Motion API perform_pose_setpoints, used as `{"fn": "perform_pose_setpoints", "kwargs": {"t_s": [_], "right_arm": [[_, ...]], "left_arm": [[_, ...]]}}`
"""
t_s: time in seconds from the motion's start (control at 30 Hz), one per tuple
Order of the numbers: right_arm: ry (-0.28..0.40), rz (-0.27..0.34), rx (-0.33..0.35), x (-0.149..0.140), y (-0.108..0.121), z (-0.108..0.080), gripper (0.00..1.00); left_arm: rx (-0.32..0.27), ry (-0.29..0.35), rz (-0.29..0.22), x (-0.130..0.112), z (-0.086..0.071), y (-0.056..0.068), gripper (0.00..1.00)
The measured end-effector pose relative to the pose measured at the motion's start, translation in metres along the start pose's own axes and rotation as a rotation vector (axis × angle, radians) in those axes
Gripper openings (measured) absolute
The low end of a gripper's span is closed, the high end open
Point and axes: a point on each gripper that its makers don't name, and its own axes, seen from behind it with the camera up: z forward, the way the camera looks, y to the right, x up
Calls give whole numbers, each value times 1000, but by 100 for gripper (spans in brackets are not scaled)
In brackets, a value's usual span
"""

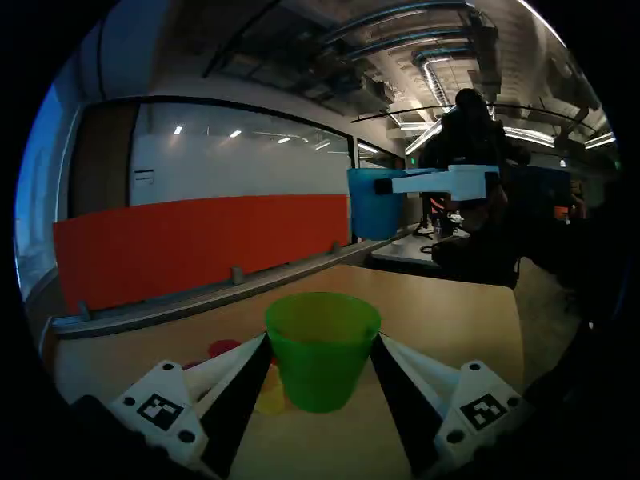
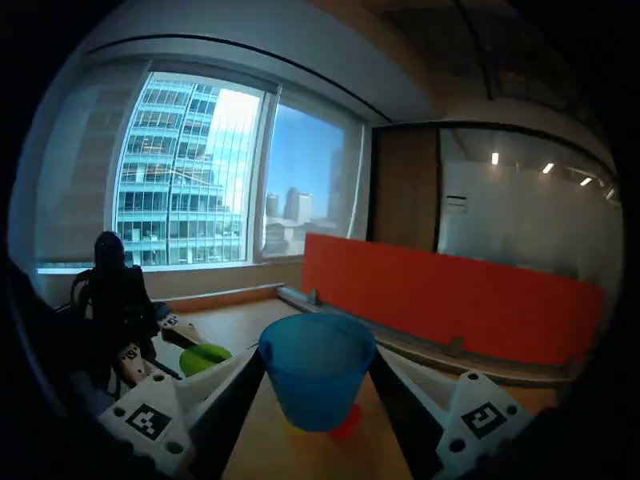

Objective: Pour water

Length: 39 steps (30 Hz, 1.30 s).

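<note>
A green cup [image 1: 320,360] stands upright between the fingers of my left gripper [image 1: 322,344], which is shut on it just above the wooden table [image 1: 456,304]. Farther off and higher, a blue cup [image 1: 374,206] hangs upright in my right gripper [image 1: 400,186], held by a person in dark clothing. The right gripper view has that blue cup [image 2: 316,372] close up, with my right gripper [image 2: 316,356] shut on its sides. To the lower left there, the green cup [image 2: 204,358] shows in the left gripper [image 2: 188,350]. I cannot see water in either cup.
Red [image 1: 224,348] and yellow [image 1: 272,400] discs lie on the table under the green cup; a red disc [image 2: 348,424] shows below the blue cup. An orange partition [image 1: 200,240] runs along the table's far edge. Large windows [image 2: 200,168] line one wall.
</note>
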Motion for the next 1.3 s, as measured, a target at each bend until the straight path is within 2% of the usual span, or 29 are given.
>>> {"fn": "perform_pose_setpoints", "kwargs": {"t_s": [0.2,0.5,0.87,1.3], "right_arm": [[-15,-8,-10,-12,2,-9,90],[-40,-13,0,-32,0,-14,90],[-103,-13,9,-73,-2,-18,91],[-178,-10,35,-108,-8,-16,91]], "left_arm": [[21,-9,-18,-2,-8,-10,84],[45,-65,12,-17,-17,-21,83],[56,-170,25,-48,-23,-27,84],[51,-303,48,-82,-32,-33,83]]}}
